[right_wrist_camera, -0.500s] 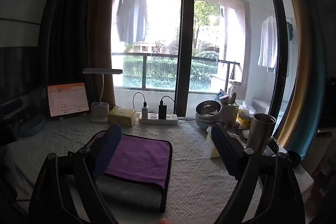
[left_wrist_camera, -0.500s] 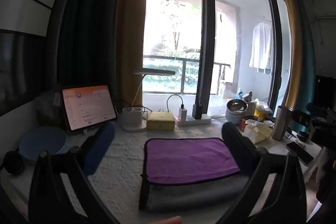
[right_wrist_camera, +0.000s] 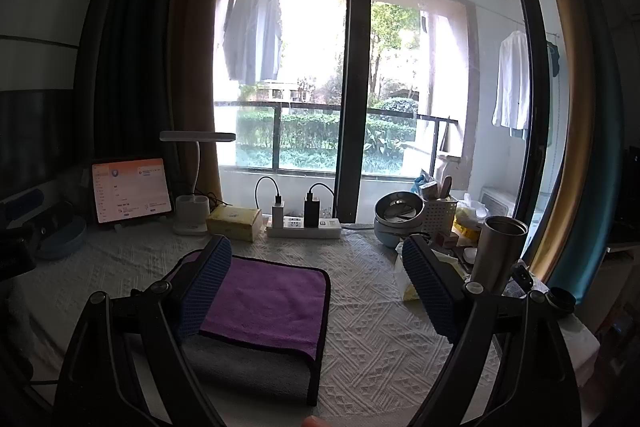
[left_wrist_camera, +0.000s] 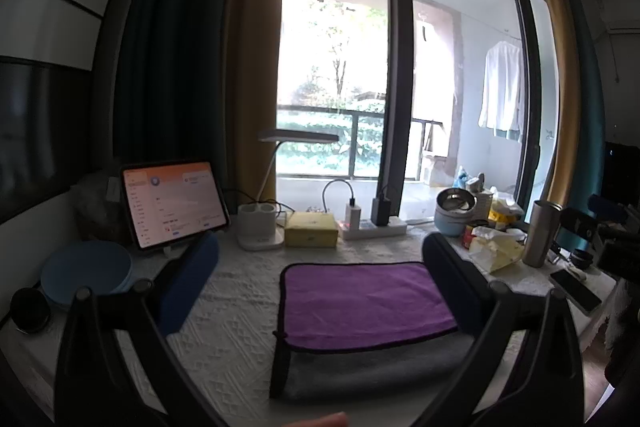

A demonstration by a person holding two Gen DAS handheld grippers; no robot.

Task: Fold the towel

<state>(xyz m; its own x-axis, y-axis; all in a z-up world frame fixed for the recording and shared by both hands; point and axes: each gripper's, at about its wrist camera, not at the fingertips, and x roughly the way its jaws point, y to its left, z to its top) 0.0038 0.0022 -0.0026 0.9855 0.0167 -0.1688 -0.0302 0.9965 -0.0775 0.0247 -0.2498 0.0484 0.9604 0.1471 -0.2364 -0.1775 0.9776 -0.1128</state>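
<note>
On my left wrist view, my left gripper (left_wrist_camera: 320, 283) hangs released, jaws wide, the folded purple towel (left_wrist_camera: 366, 301) lying on the white tablecloth (left_wrist_camera: 236, 311) at 5 o'clock. On my right wrist view, my right gripper (right_wrist_camera: 316, 287) is equally released; towel (right_wrist_camera: 266, 303) at 7 o'clock.

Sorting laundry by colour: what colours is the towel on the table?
Purple on the folded-over top face, grey underneath, dark edging: the towel shows best in the left wrist view.
</note>
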